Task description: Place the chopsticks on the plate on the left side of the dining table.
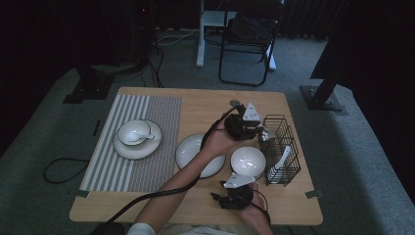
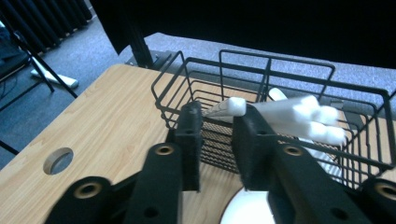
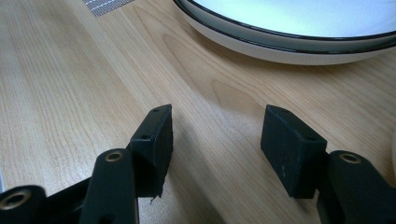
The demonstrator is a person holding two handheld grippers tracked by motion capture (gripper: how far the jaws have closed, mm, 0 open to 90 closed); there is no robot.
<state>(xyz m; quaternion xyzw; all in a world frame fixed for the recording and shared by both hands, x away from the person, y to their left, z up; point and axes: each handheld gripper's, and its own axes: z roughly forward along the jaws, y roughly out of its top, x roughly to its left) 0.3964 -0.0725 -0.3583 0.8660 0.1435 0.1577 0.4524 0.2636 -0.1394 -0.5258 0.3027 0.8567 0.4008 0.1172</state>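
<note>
Light wooden table (image 1: 195, 105), with a striped placemat (image 1: 147, 112) way off to the left gripper's (image 1: 259, 128) left. An empty plate (image 1: 188, 149) and white bowl (image 1: 248, 160) sit just below that gripper, a black wire basket (image 1: 293, 147) right at its tips.

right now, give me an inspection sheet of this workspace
surface: wooden table, striped placemat on its left part
job's things: white spoon in the black wire basket, handle tip between the left claw's jaws; whether the pads press on it is unclear
clutter: bowl with a spoon on a plate on the placemat; plate at centre; white bowl beside the basket
grippers: left claw at the basket's rim; right claw open, low over bare wood near a plate's rim
cables: black cable trailing off the table's near edge; another looped on the floor at left
surroundings: grey carpet, black folding chair beyond the table
</note>
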